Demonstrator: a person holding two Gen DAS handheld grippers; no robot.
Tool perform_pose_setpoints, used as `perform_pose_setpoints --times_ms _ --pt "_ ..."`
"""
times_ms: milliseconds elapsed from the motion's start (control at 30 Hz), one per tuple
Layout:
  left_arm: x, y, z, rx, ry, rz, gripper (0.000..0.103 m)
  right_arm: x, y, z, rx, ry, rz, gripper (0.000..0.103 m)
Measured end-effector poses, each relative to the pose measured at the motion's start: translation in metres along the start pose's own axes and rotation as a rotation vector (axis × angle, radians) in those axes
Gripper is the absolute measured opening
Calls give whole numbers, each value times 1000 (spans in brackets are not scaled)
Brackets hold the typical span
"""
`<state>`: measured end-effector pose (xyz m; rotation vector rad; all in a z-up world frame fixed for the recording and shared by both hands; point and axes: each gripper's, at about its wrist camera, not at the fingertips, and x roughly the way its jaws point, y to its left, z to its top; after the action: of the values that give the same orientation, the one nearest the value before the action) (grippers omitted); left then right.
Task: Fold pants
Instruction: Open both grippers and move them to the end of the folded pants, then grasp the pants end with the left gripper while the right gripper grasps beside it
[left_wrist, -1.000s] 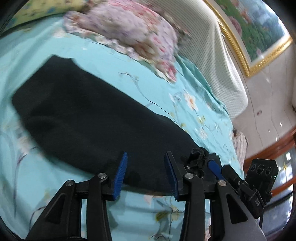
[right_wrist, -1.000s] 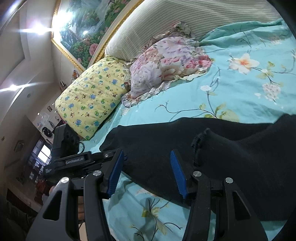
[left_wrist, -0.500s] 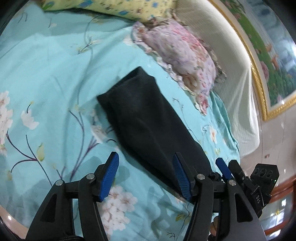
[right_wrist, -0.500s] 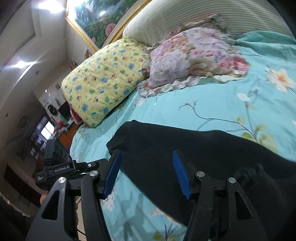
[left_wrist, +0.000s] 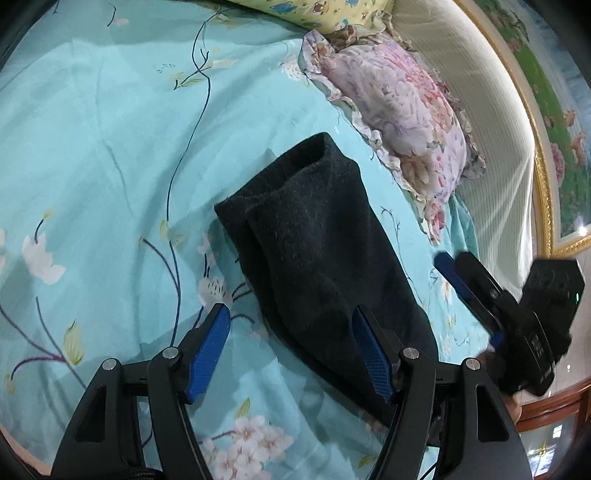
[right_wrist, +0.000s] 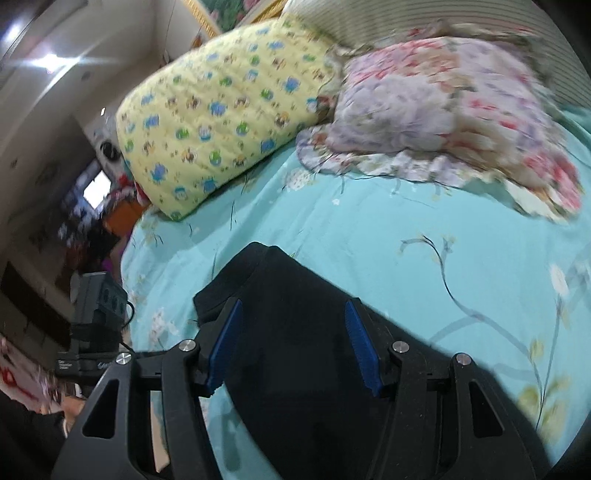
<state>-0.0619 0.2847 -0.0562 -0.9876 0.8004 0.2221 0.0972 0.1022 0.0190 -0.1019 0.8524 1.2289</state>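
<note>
The pants (left_wrist: 325, 258) lie on the bed (left_wrist: 110, 155) as a long dark strip, two layers stacked, the leg ends toward the pillows. Past those ends sit a pink pillow (left_wrist: 402, 107) and, beside it, a yellow pillow (right_wrist: 221, 110), both well apart from the pants.

The left gripper (left_wrist: 291, 350) hangs released over the pants' near side edge: its jaws have just been opening, one finger over the sheet beside the pants, the other over the cloth, nothing pressed between them. The right gripper (right_wrist: 293, 345) is also released, its fingers spread above the pants near the leg ends, pads clear of the fabric. In the left view it shows just beside the pants' far edge.
</note>
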Motion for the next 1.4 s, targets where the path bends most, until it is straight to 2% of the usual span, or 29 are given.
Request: perform_pose_setpoints --times_ms 233,467,533,633,667,733,767,900,1100,1400 --pt "9 3 12 -19 -15 -22 72 63 2 32 -127 180 55 59" --pt "13 1 15 -15 -33 -15 73 118 11 40 -264 336 64 59" --pt "15 0 17 -6 -40 -8 73 132 7 41 -263 376 79 59" --pt "18 -1 21 8 -47 4 69 139 0 45 -240 388 129 40" --pt "19 -1 22 12 -48 11 66 138 -1 45 -233 386 136 36" --pt "20 -2 24 27 -57 54 50 136 -2 45 -235 380 146 28" --pt "20 -1 25 34 -56 70 38 135 -2 45 -235 376 148 27" --pt "18 2 28 29 -37 15 25 128 -2 47 -204 350 159 23" --pt "-7 -31 20 136 -81 -16 20 97 0 48 -161 269 174 21" --pt "-42 -103 -3 284 -107 -118 19 0 -2 52 -115 91 195 21"
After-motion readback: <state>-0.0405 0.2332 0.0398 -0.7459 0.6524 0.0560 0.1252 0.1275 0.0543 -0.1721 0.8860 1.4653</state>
